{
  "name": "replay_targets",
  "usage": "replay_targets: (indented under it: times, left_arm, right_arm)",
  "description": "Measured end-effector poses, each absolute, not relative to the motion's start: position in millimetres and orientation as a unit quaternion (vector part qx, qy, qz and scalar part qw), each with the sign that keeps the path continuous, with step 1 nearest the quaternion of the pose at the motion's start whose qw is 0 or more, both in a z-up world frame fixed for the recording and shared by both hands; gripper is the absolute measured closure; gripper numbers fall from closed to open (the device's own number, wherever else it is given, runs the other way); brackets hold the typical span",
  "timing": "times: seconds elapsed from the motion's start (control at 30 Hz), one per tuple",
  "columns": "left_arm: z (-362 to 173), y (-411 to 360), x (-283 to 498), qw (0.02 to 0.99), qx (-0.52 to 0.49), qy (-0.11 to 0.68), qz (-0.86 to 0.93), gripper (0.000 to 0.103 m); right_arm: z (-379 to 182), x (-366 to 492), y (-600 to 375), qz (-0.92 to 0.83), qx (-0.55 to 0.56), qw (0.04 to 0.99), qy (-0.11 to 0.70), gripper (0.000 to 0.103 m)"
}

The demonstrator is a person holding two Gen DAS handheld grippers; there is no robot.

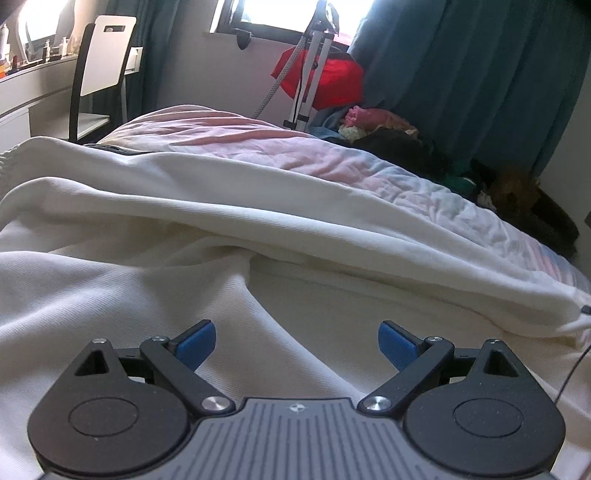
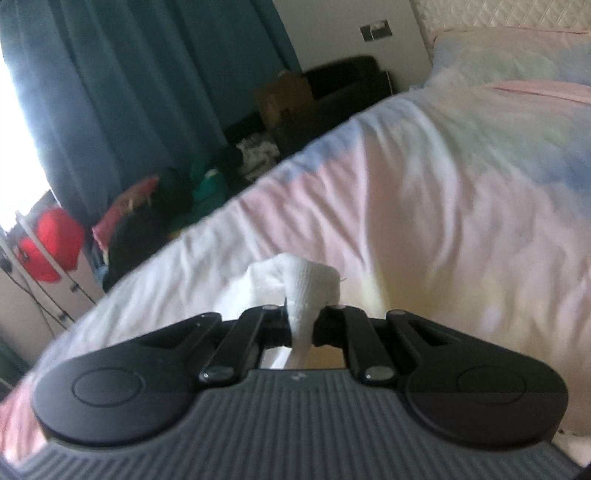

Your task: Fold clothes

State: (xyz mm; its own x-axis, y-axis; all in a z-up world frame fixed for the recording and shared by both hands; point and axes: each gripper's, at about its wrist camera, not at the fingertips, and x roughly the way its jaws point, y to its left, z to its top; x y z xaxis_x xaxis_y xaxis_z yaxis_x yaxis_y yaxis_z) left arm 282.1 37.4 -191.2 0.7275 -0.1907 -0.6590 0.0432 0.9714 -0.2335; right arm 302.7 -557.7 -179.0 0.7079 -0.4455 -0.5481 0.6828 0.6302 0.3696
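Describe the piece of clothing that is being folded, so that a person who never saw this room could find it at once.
Start from the bed with its pastel pink and blue cover. A big cream garment lies spread over its near side, under the open left gripper. The right gripper pinches a bunch of the same white cloth; the clothes on the floor are dark or brightly coloured.

- Your right wrist view is motion-blurred, so the pastel bedcover (image 2: 424,192) shows no crisp creases.
- Your right gripper (image 2: 301,328) hides its own fingertips behind the bunched white cloth (image 2: 306,291) pinched between them.
- The cream garment (image 1: 184,236) runs off the left wrist view's left and right edges, so you cannot tell its full shape.
- The dark clothes pile (image 1: 406,147) beside the bed is too jumbled to separate into items.
- The window (image 1: 280,11) is cut off at the top.
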Motion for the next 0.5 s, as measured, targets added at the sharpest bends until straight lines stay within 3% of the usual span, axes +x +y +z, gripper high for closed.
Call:
replay_targets:
  times: [0.2, 0.3, 0.37, 0.43, 0.5]
  left_arm:
    - [-191.4, 32.2, 279.5, 0.927, -0.084, 0.359, -0.063, 0.007]
    - [-190.8, 28.5, 277.7, 0.930, -0.073, 0.355, -0.061, 0.007]
    - [-188.5, 27.3, 274.7, 0.932, -0.068, 0.351, -0.061, 0.007]
    - [-185.6, 25.3, 271.3, 0.934, -0.061, 0.346, -0.064, 0.007]
    - [-182.0, 22.4, 266.0, 0.938, -0.050, 0.338, -0.063, 0.007]
  right_arm:
    - [-212.8, 290.0, -562.1, -0.306, 0.299, 0.870, 0.244, 0.091]
    - [-214.7, 284.6, -560.0, -0.286, 0.289, 0.873, 0.268, 0.080]
    - [-208.4, 275.4, -555.2, -0.276, 0.273, 0.878, 0.279, 0.047]
    - [-196.3, 257.6, -546.2, -0.267, 0.268, 0.885, 0.270, 0.025]
    - [-183.1, 239.9, -535.0, -0.257, 0.259, 0.892, 0.267, 0.026]
